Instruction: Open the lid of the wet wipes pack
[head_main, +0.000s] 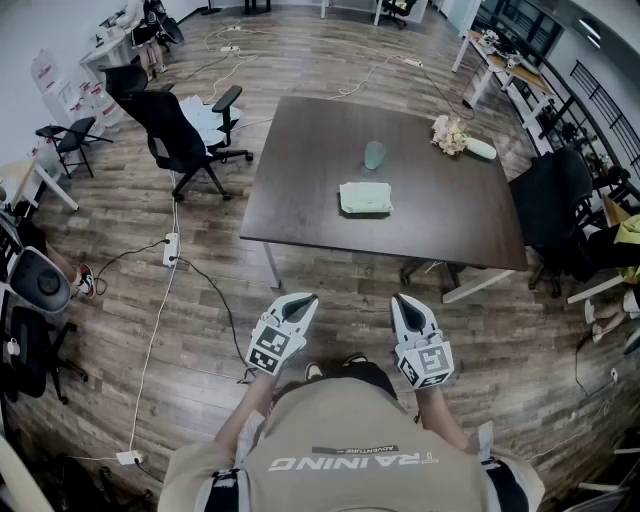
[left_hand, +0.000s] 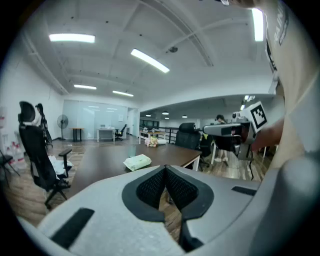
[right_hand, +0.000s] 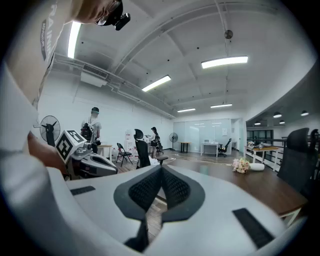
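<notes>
The wet wipes pack (head_main: 365, 198), pale green and flat, lies near the middle of the dark brown table (head_main: 300, 190) with its lid down. In the left gripper view the pack (left_hand: 137, 161) shows well beyond the jaws. My left gripper (head_main: 306, 300) and right gripper (head_main: 400, 299) hang side by side over the wooden floor, short of the table's near edge and well away from the pack. Both point toward the table. The left gripper (left_hand: 165, 168) is shut with nothing between its pads, and so is the right gripper (right_hand: 161, 167).
Behind the pack on the table are a grey-green oval object (head_main: 374, 154), a bunch of flowers (head_main: 449, 134) and a pale cylinder (head_main: 480, 149). A black office chair (head_main: 175, 130) stands left of the table, another (head_main: 555, 215) to its right. Cables and a power strip (head_main: 170, 248) run across the floor.
</notes>
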